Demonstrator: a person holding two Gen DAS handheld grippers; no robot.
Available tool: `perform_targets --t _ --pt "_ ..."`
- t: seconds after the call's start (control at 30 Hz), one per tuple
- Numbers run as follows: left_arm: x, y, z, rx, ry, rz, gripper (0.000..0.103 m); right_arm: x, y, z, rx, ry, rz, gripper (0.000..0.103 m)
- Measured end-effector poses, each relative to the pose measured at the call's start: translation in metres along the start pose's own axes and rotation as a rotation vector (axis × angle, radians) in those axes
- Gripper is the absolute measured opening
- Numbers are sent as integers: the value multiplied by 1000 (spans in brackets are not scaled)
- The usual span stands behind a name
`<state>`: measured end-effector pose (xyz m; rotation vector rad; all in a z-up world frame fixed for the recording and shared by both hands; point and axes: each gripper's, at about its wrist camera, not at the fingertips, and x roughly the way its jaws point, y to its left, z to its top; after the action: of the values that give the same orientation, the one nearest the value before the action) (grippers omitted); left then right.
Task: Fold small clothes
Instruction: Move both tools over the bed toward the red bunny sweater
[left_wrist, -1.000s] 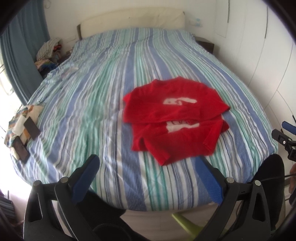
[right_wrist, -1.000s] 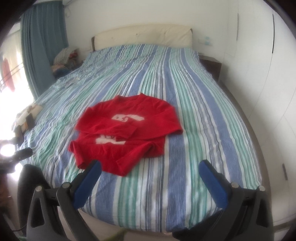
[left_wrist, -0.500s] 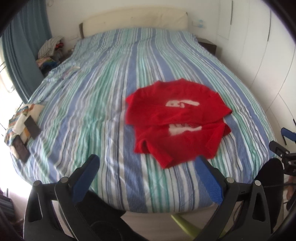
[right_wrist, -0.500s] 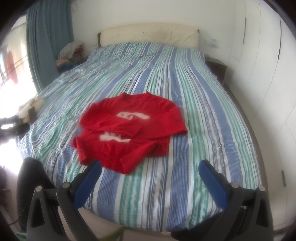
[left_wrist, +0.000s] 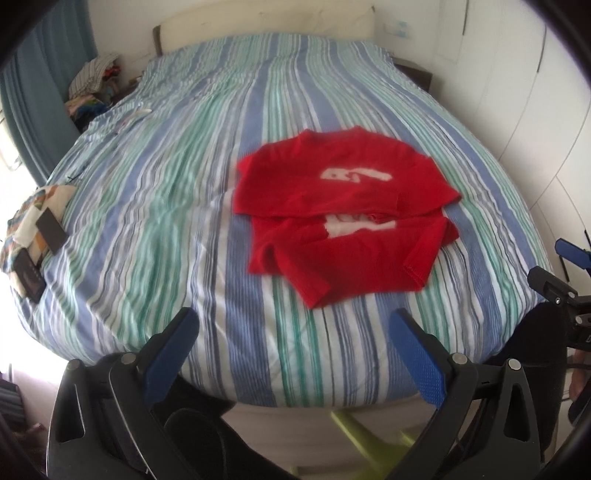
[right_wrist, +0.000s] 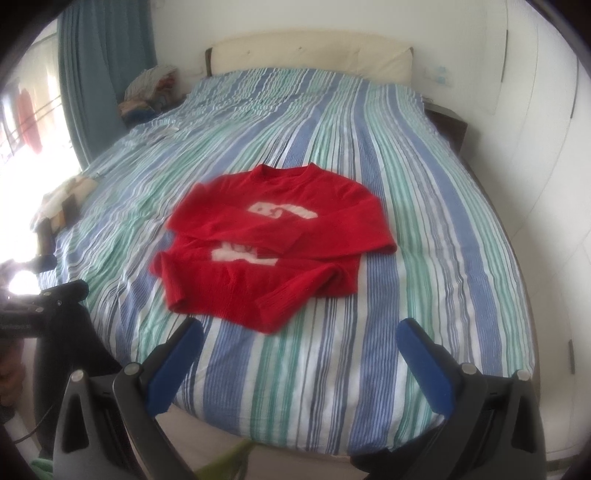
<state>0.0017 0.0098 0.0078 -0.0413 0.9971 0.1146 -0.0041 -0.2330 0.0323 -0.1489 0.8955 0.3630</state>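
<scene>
A small red sweater (left_wrist: 347, 218) with a white print lies flat on the striped bed (left_wrist: 166, 206), its sleeves folded across the front. It also shows in the right wrist view (right_wrist: 273, 243). My left gripper (left_wrist: 293, 332) is open and empty, held above the bed's near edge, short of the sweater's hem. My right gripper (right_wrist: 301, 341) is open and empty, also above the near edge, just short of the hem. The right gripper shows at the right edge of the left wrist view (left_wrist: 565, 273).
A patterned cloth with dark tags (left_wrist: 35, 229) lies at the bed's left edge. A pile of clothes (left_wrist: 94, 83) sits by the blue curtain (right_wrist: 107, 70). White wardrobe doors (right_wrist: 546, 122) line the right side. A cream headboard (right_wrist: 310, 55) stands at the far end.
Both grippers have moved slightly closer to the bed and the sweater. The sweater has not moved. Both grippers stay open.
</scene>
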Motion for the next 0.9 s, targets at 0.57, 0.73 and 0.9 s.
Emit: perform_targets --t 0.57,0.73,0.9 --pt "25 17 -17 -76 67 18 102 8 -3 -3 9 18 -32 103" --pt "26 14 -16 -75 71 18 102 15 -4 -7 14 39 -42 103" --pt "23 5 -11 -48 50 15 102 18 -5 -5 13 53 -92 103"
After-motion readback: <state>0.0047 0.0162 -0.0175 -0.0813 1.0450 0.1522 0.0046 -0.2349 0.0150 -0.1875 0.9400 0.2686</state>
